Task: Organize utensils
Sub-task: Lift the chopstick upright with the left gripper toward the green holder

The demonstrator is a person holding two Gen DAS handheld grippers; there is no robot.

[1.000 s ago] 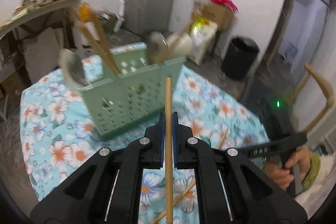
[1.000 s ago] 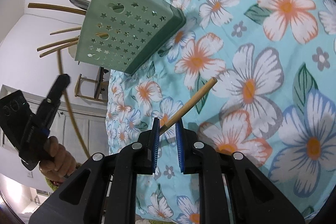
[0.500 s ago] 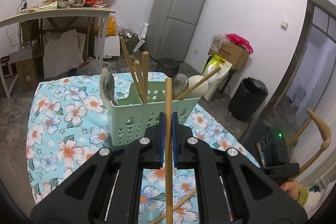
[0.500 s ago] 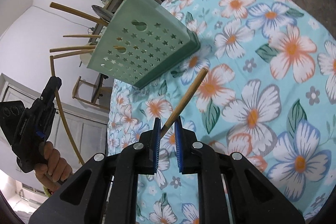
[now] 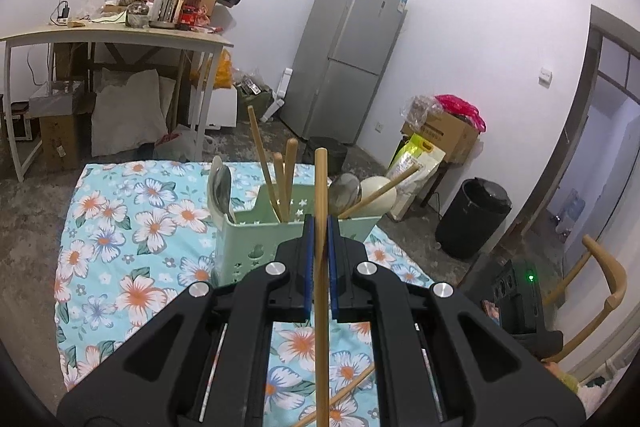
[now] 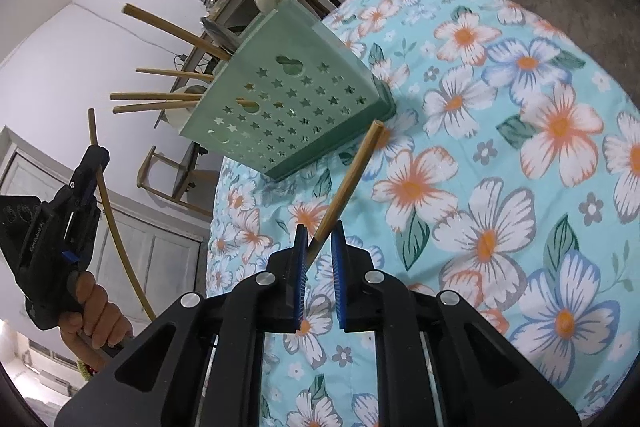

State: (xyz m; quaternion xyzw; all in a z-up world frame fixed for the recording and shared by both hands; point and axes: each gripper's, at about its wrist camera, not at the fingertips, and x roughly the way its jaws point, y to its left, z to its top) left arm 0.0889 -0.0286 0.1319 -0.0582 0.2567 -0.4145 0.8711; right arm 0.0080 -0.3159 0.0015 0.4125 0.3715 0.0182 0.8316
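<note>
Left wrist view only: the green holder (image 5: 294, 239) stands upright on the floral tablecloth (image 5: 120, 267); behind it are the fridge (image 5: 352, 55), a cluttered side table (image 5: 120, 37) and a black bin (image 5: 474, 217).
Right wrist view only: the star-punched side of the holder (image 6: 288, 107), and the left gripper (image 6: 94, 155) at the left edge, its stick rising above its tip.
Holder contents: three chopsticks (image 5: 280, 183) rise from the middle, a metal spoon (image 5: 221, 187) stands at the left end, a ladle (image 5: 345, 189) and a slanting stick at the right.
Open room: bare cloth lies left of the holder up to the table edge; the cloth in front of the holder, on the right gripper's side, is bare.
Left gripper (image 5: 320, 231): jaws narrow, clamped on an upright chopstick (image 5: 321, 267) whose top is level with the holder's sticks, near and above the holder's rim.
Right gripper (image 6: 319, 247): jaws narrowly apart; a second chopstick (image 6: 348, 183) leans against the left pad (image 6: 301, 267), with a gap to the right pad; its far tip ends just beside the holder's base.
</note>
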